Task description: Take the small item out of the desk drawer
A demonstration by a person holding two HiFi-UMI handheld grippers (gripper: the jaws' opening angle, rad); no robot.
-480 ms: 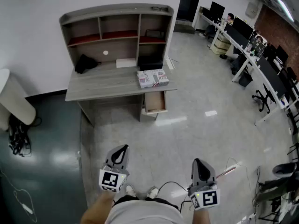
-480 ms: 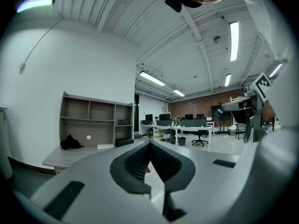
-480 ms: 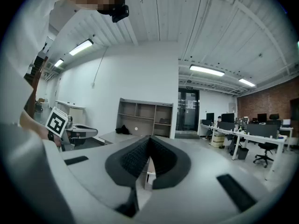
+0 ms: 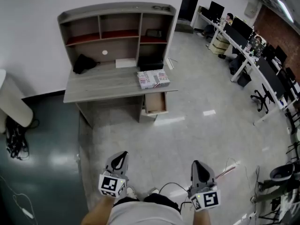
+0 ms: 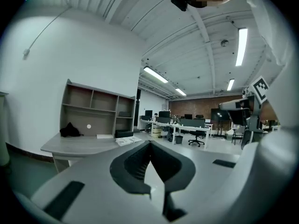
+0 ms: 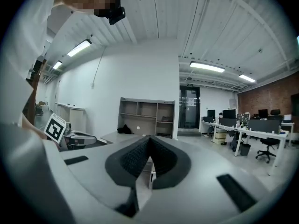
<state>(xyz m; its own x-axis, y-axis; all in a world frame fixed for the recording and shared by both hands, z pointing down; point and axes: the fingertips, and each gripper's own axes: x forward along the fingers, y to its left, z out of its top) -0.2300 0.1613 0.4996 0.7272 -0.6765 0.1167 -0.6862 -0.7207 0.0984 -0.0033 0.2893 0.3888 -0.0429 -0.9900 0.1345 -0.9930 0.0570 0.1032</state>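
I stand on the pale grey floor (image 4: 197, 130), well apart from the grey wooden counter (image 4: 108, 83) with its shelf unit. Its small light-wood drawer (image 4: 155, 103), under the right end, hangs open. I cannot make out the small item inside from here. My left tongs (image 4: 122, 154) and right tongs (image 4: 197, 164) are both pressed together and empty. I judge this to be the approach. Next I must walk up, spread one pair and reach in.
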